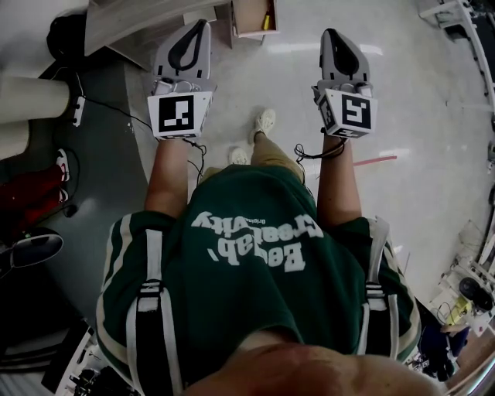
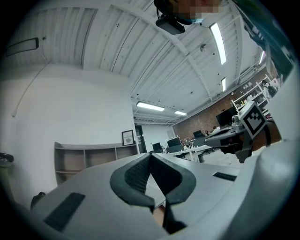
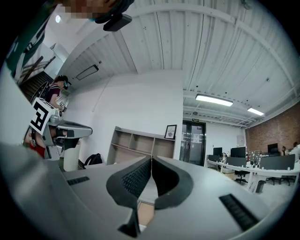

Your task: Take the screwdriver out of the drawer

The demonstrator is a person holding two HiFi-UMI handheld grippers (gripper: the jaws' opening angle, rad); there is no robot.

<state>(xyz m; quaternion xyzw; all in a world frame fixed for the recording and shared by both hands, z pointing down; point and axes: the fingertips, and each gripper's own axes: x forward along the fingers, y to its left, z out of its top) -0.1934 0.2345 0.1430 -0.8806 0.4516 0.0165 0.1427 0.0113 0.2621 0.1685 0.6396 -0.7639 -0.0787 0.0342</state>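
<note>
Left gripper (image 1: pixel 202 25) and right gripper (image 1: pixel 329 34) both closed, empty. Drawer (image 1: pixel 246 23) top centre; entering closed could shove the likely screwdriver (image 1: pixel 267 20).

Glossy pale floor (image 1: pixel 433 193); white wall (image 3: pixel 140 103); ribbed white ceiling (image 3: pixel 211 47) with strip lights (image 3: pixel 213 99); grey open shelving (image 3: pixel 140 143); brick far wall (image 3: pixel 276 133).

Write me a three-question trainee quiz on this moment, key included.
1. True or false: the left gripper is holding something.
2. The right gripper has its jaws: A) wide apart; B) shut with nothing between them; C) clamped on a handle.
3. Fill in: the small object lying in the open drawer ahead of the grippers is ____ in colour.
Key: 1 false; 2 B; 3 yellow.
</note>
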